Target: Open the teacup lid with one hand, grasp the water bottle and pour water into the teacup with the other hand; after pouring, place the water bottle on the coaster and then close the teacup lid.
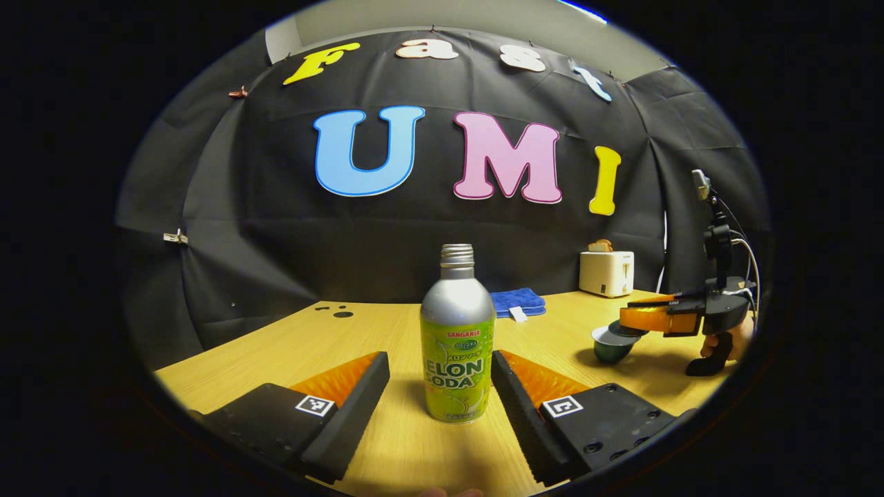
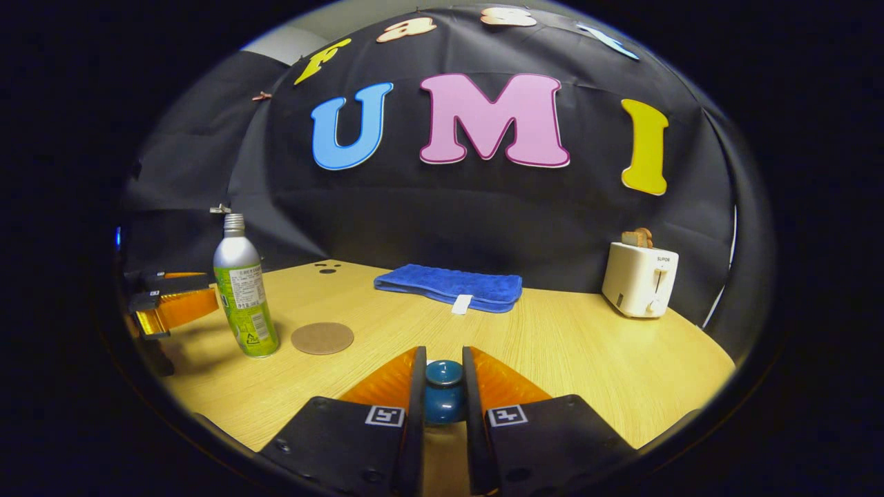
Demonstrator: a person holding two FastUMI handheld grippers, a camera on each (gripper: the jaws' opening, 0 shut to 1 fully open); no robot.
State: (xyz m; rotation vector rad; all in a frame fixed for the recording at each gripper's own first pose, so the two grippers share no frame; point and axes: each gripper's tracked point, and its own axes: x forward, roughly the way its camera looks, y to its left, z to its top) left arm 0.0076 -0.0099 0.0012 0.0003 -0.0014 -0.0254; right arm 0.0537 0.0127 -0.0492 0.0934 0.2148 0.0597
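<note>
The right claw [image 2: 442,393] was clamped on the teacup lid [image 2: 443,397], held off the table [image 1: 387,331] in the left gripper view. The left claw [image 1: 440,386] stood wide, its fingers flanking one soda bottle [image 1: 457,345] without touching. One round coaster [image 2: 322,338] lay just beside the bottle. One blue towel [image 2: 449,284] and one toaster [image 2: 639,279] sat near the black cloth wall.

The bottle [image 1: 457,338] stood on the table [image 1: 387,442] between my left gripper's [image 1: 440,393] fingers. Seen from my right gripper [image 2: 442,407], the coaster [image 2: 322,338] lay just right of it, a towel [image 2: 449,284] behind, a toaster [image 2: 639,279] far right.
</note>
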